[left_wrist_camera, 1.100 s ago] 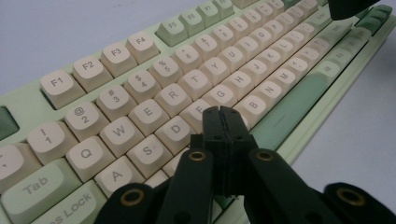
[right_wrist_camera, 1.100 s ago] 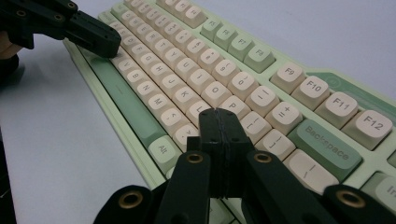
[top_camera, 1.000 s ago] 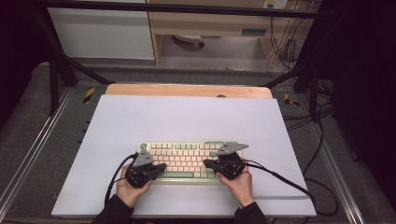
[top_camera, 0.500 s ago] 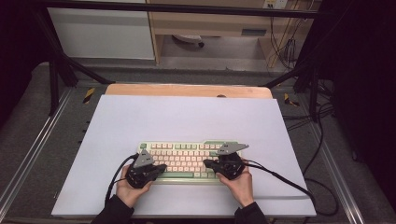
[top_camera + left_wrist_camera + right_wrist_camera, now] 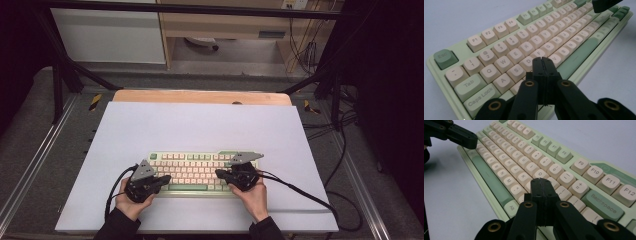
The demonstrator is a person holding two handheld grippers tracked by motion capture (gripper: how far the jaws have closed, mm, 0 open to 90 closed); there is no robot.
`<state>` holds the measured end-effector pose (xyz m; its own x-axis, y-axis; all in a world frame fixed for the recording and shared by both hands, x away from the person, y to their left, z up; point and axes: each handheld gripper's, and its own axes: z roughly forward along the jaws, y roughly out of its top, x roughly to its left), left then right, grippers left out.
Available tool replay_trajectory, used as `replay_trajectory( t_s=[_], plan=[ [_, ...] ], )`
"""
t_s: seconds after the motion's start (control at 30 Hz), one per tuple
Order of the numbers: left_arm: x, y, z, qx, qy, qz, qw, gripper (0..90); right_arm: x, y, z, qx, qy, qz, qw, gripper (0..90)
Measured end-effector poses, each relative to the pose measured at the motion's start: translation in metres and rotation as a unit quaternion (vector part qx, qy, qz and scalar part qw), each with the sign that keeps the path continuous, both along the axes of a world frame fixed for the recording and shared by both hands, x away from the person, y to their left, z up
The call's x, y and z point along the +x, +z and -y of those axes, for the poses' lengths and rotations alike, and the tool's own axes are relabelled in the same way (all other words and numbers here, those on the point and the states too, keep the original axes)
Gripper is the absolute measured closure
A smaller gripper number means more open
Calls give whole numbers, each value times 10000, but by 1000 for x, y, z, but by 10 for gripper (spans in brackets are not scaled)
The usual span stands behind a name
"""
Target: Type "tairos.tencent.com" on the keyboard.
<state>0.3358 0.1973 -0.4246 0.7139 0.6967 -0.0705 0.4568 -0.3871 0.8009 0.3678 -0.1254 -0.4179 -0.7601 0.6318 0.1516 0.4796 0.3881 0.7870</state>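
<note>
A pale green keyboard with cream keys lies on the white mat near the front edge. My left gripper is over its left end, jaws shut and empty. In the left gripper view the closed tips hover just above the D and F keys of the keyboard. My right gripper is over the right end, also shut with nothing held. In the right gripper view its tips sit above the keys near L and P of the keyboard. Whether either tip touches a key I cannot tell.
The white mat covers a wooden table whose far edge shows bare. A black cable trails right from the right gripper, another loops at the left. Metal frame rails run along both sides.
</note>
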Motion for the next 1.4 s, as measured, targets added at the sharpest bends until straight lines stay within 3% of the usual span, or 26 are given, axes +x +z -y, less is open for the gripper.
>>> replay_trajectory(
  t_s=[0.23,0.63,1.4],
  plan=[
    [1,0,-6,-31,58,-16,10000,900,6,2,-14,-71,-30,55,10000,900],
    [1,-1,-8,-47,52,-24,10000,899,19,-7,-35,-140,-151,-68,9998,900],
    [1,0,-8,-60,64,-22,10000,899,24,-14,-39,-280,-177,-160,9993,900]
  ],
)
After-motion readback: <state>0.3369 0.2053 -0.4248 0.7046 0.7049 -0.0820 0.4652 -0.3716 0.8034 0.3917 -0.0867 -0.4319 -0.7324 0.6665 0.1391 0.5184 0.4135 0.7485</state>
